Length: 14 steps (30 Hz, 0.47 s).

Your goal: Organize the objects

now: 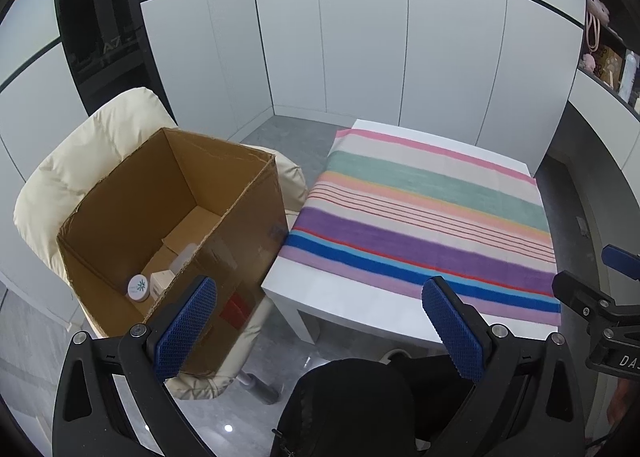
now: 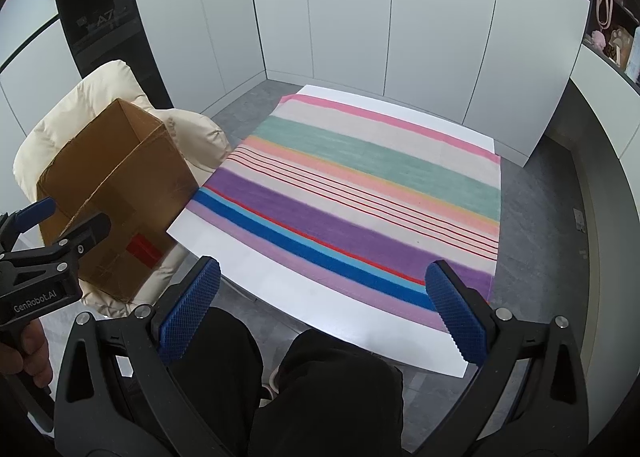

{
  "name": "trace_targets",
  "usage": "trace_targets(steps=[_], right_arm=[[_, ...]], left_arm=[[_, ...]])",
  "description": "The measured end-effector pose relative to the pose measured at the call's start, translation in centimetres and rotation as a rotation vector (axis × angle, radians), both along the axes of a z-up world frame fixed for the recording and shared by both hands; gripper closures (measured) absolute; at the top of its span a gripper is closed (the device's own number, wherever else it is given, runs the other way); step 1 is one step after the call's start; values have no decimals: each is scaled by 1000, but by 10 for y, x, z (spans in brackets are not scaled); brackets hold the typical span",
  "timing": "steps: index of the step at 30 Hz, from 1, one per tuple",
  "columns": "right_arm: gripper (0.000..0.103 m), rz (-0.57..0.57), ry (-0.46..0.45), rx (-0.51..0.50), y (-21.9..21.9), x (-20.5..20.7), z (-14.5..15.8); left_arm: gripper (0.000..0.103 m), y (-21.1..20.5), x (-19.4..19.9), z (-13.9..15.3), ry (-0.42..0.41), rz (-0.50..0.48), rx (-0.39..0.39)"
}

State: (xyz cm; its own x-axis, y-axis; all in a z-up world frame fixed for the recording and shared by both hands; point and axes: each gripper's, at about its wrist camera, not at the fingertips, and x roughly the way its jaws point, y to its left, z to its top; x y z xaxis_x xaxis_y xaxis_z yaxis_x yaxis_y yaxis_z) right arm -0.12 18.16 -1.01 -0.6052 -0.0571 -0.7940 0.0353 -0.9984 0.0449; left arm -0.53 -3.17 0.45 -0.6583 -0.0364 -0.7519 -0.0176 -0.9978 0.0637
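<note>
"GenRobot.AI" marks left tool [image 2: 66, 223]; both tools gape empty.

Bright even light, soft shadows; fisheye bends edges, corners perhaps slightly blurred.

Bright stripes against a pale room

The cloth [image 2: 360, 193] runs in bands of pink, beige, green, peach, purple, blue and lilac, with thin red lines, over a white table [image 2: 280, 289]. The box [image 1: 168, 217] is brown cardboard with a red patch, the chair [image 1: 72, 169] cream, the gripper pads [image 1: 186, 321] blue on black.
</note>
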Motion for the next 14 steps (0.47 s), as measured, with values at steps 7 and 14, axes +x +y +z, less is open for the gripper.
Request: trace_targets(steps=[7,14], right_arm=[[0,0,-1,-1,-1,0,0],[0,3,-1,-2,1,-2,-1]], left_arm=[[0,0,0,0,-1,1,1],[0,1,1,0,1,-7,-4]])
